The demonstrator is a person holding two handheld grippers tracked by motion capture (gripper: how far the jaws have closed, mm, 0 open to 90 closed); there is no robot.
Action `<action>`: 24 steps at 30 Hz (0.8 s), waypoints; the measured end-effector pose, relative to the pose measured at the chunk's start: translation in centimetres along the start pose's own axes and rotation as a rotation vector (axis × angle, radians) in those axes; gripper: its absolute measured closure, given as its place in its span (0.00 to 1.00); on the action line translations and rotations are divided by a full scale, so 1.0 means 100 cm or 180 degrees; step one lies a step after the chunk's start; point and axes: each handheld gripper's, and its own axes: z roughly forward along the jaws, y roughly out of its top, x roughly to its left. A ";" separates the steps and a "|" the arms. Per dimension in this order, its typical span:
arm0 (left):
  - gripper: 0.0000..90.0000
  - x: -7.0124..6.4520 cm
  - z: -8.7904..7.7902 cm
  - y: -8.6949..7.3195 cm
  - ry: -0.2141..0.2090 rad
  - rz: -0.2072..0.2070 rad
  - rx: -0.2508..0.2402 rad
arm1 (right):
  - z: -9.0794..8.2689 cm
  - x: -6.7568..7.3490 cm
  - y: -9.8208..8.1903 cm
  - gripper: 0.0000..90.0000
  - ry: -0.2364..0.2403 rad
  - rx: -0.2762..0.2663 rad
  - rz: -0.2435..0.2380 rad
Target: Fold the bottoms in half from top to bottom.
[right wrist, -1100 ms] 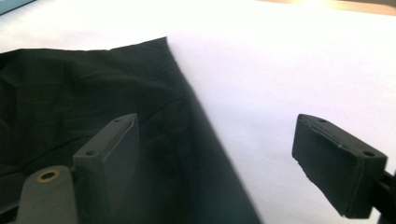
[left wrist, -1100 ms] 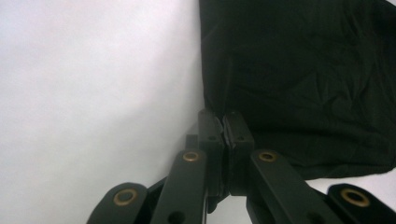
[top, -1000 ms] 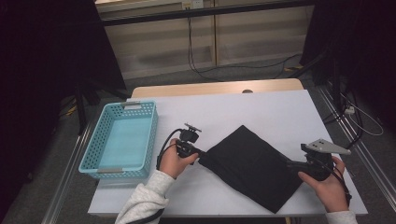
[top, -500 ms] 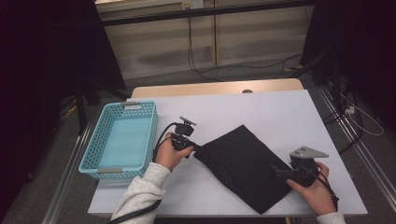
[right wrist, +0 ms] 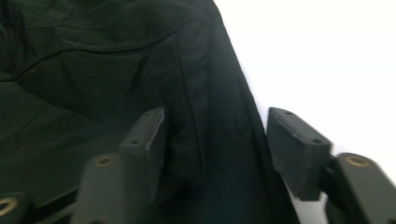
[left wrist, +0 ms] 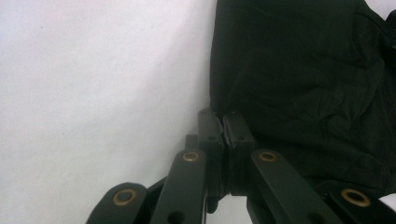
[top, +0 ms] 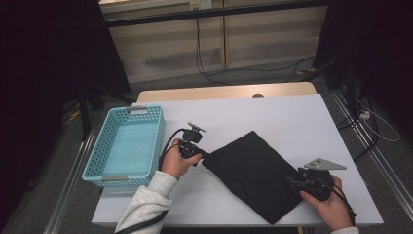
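A black cloth (top: pixel 253 173) lies spread flat on the white table (top: pixel 292 117), turned like a diamond. My left gripper (top: pixel 204 155) is at its left corner. In the left gripper view the left gripper (left wrist: pixel 224 122) is shut on the edge of the cloth (left wrist: pixel 303 70). My right gripper (top: pixel 290 181) reaches in at the cloth's right edge. In the right gripper view the right gripper (right wrist: pixel 217 126) straddles a hemmed fold of the cloth (right wrist: pixel 93 70). Its jaws have just been closing and still stand apart around the fold.
A light blue plastic basket (top: pixel 100 146) stands at the table's left edge, beside the left hand. Bare white table stretches behind and to the right of the cloth. The table's front edge runs close under both forearms.
The right hand has moved left and toward the table's front, bringing its gripper onto the cloth's right edge. The left hand has shifted only slightly at the left corner.
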 end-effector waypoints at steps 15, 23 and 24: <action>0.97 0.001 0.000 0.001 0.0014 -0.0035 0.0000 | 0.005 0.010 0.004 0.88 0.0205 -0.0016 0.0043; 0.73 0.002 -0.002 -0.004 0.0096 -0.0064 -0.0073 | 0.004 0.010 0.003 0.89 0.0230 -0.0041 0.0083; 0.70 0.002 -0.002 -0.005 0.0114 -0.0069 -0.0096 | 0.004 0.010 0.003 0.89 0.0223 -0.0042 0.0068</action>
